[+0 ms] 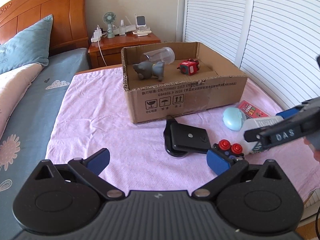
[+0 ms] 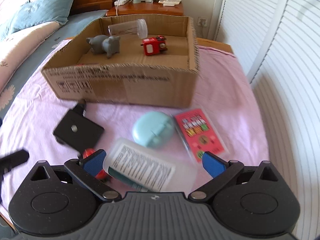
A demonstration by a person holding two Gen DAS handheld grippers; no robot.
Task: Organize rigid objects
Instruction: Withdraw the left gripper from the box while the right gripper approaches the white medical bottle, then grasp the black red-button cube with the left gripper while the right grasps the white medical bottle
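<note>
Bottle (image 2: 148, 170), translucent with a printed label, is lying low-centre in the right wrist view between the released right claw (image 2: 154, 162) pads, awaiting clenching and transfer into the cardboard box (image 2: 124, 86); left claw (image 1: 158, 160) is hanging released.

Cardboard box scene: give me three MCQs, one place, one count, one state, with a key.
1. Where is the light blue case?
A. in the cardboard box
B. on the pink sheet in front of the box
C. on the nightstand

2. How many things lie in the cardboard box?
A. one
B. three
C. five

3. How are the right gripper's jaws?
A. spread around the white bottle
C. shut on nothing
B. holding the red booklet

Key: 1 B, it lies on the pink sheet; 2 B, grey toy, clear jar, red toy; 3 A, both blue pads flank the bottle.
</note>
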